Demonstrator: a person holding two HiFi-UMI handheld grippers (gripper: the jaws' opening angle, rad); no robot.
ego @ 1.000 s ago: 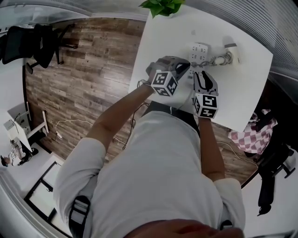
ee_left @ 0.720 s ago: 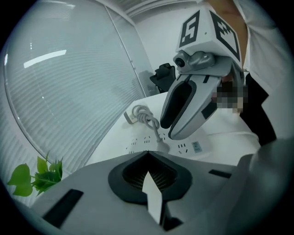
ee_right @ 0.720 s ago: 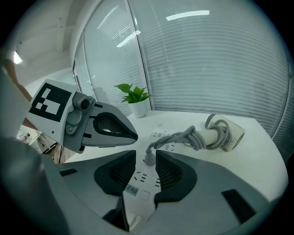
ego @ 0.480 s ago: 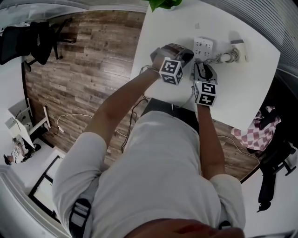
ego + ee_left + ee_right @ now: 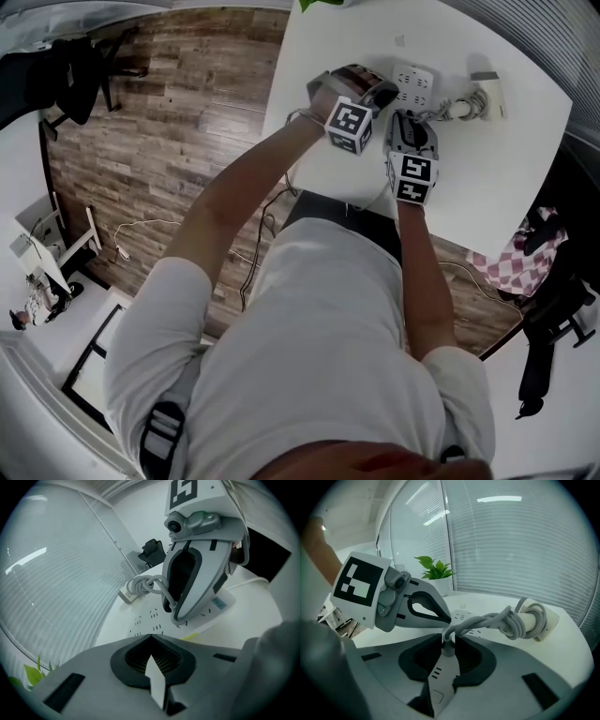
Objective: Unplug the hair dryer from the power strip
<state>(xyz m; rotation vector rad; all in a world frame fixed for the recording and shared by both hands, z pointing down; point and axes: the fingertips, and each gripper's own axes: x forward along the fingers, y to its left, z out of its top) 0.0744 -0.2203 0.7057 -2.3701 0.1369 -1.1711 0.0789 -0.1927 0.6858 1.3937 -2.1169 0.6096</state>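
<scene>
A white power strip (image 5: 418, 79) lies on the white table (image 5: 506, 178), with the white hair dryer (image 5: 489, 97) to its right and the coiled grey cord (image 5: 448, 112) between them. My left gripper (image 5: 150, 635) is shut, and its tips rest on the strip's near end (image 5: 145, 620). In the right gripper view its tip (image 5: 447, 618) touches the strip (image 5: 461, 616). My right gripper (image 5: 449, 638) is closing on the white plug (image 5: 447, 649), with the pads against its sides. The cord (image 5: 506, 620) runs from the plug to the dryer (image 5: 543, 620).
A green plant (image 5: 436, 569) stands at the table's far edge, in front of window blinds (image 5: 511, 541). A checked cloth (image 5: 511, 272) hangs beside the table on the right. A dark office chair (image 5: 70, 70) stands on the wooden floor (image 5: 159, 122) to the left.
Both grippers have moved away from the body and down onto the power strip. The left gripper's marker cube has rolled to show another face.
</scene>
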